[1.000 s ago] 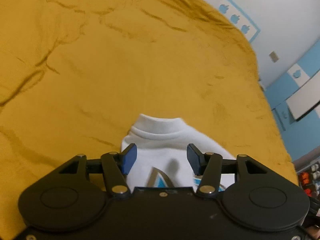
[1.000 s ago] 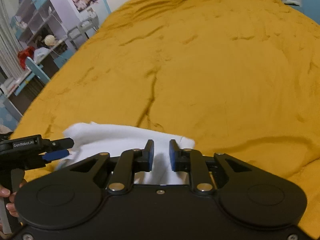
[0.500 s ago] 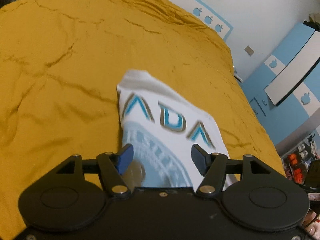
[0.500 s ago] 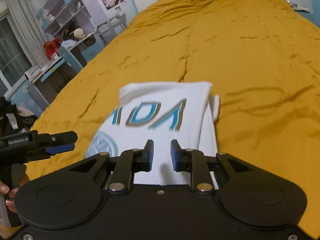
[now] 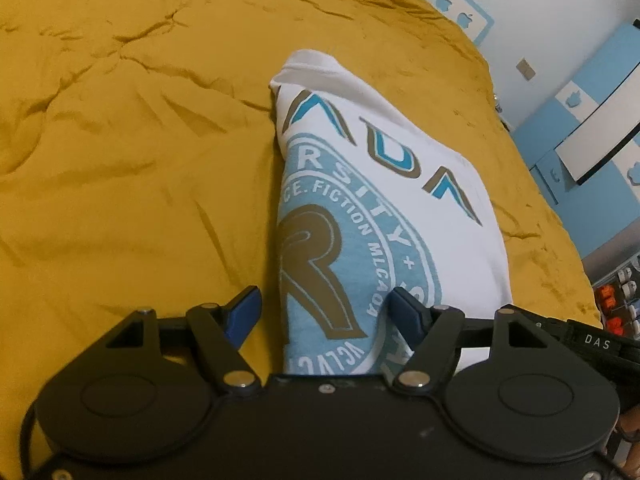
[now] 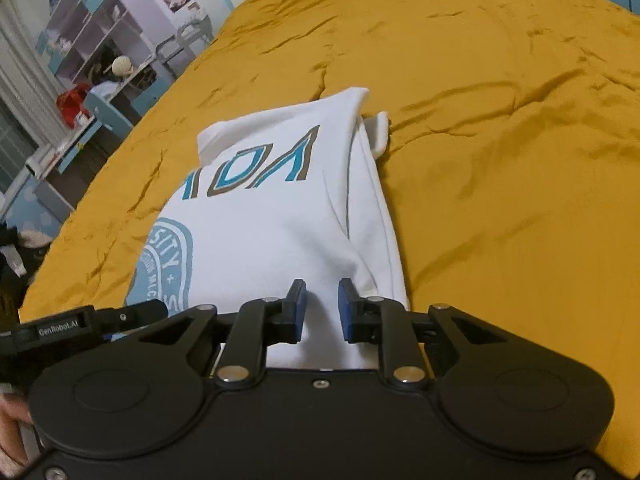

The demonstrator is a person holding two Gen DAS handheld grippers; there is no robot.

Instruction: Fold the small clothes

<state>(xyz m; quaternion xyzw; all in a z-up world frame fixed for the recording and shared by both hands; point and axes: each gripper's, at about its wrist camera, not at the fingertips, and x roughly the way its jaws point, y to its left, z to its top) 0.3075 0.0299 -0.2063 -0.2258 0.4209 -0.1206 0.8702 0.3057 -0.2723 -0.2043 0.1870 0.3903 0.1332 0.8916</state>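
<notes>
Rumpled mustard-yellow bedspread (image 5: 140,160), white wall with blue apple border (image 5: 452,0), blue-and-white wardrobe (image 5: 592,120), cluttered shelving (image 6: 84,40), red object on desk (image 6: 72,100).

Each camera sits just behind its own jaws and looks forward and down over the bed (image 5: 120,160). The left wrist view faces along the folded white T-shirt (image 5: 400,184), close above its near end, with a wall and blue cabinet at the far right. The right wrist view looks along the same T-shirt (image 6: 280,208) from its other side, equally close, toward shelves (image 6: 80,32) at the left. Both views share the shirt and the yellow bedspread (image 6: 500,160); the right view also catches the left gripper (image 6: 132,314) at its lower left edge.
</notes>
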